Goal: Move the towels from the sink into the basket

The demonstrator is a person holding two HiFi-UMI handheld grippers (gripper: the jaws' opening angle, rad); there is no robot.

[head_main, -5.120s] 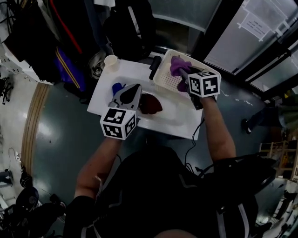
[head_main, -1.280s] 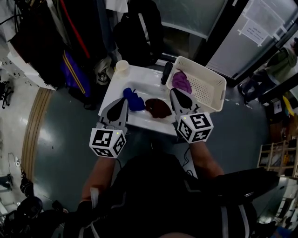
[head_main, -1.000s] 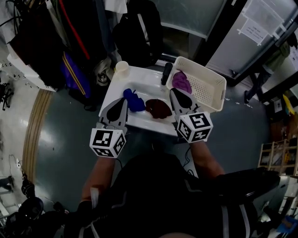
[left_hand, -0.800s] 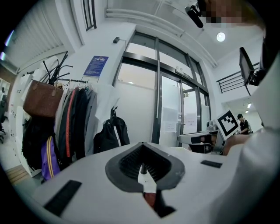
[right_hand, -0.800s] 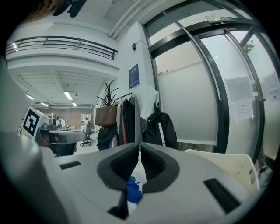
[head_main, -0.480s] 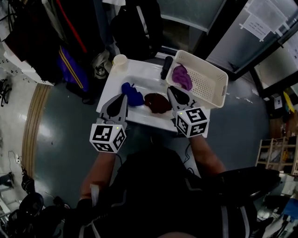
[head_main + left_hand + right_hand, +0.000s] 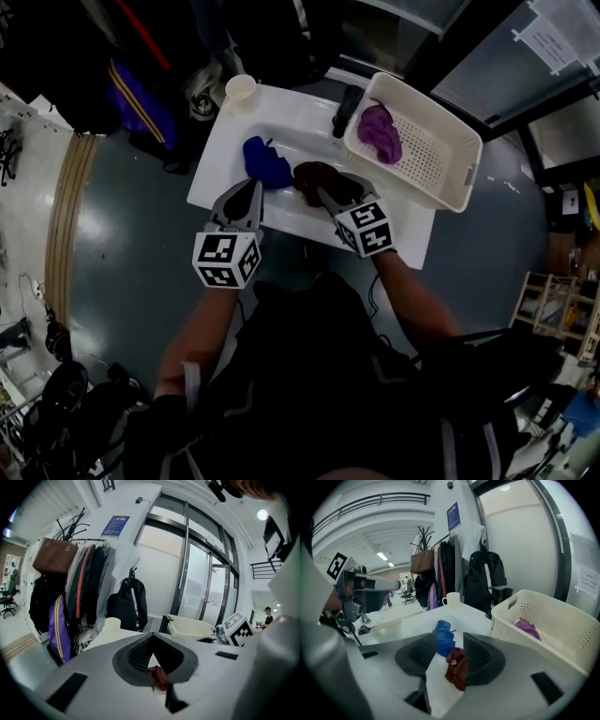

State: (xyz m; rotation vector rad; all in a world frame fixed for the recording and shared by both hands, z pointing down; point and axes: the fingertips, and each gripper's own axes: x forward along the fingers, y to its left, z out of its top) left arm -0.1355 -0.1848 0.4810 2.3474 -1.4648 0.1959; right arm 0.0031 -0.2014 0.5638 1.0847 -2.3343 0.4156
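The white sink (image 7: 305, 127) holds a blue towel (image 7: 266, 162) and a dark red towel (image 7: 315, 176). A purple towel (image 7: 380, 132) lies in the white perforated basket (image 7: 441, 164) at the sink's right. My right gripper (image 7: 325, 192) reaches over the dark red towel (image 7: 457, 667); its jaws are opening, with the towel between them resting against the right pad (image 7: 480, 656). The blue towel (image 7: 443, 637) lies just beyond. My left gripper (image 7: 250, 187) hangs shut at the sink's near edge, just short of the blue towel. A dark red scrap shows under its closed tips (image 7: 151, 638).
A pale cup (image 7: 241, 89) stands on the sink's far left corner. A black upright object (image 7: 347, 108) stands between sink and basket. Coats and bags (image 7: 79, 583) hang on a rack behind the sink. Grey floor surrounds the stand.
My right gripper moved forward and left from beside the dark red towel to over it, and its jaws parted. The left gripper stayed shut near the blue towel.
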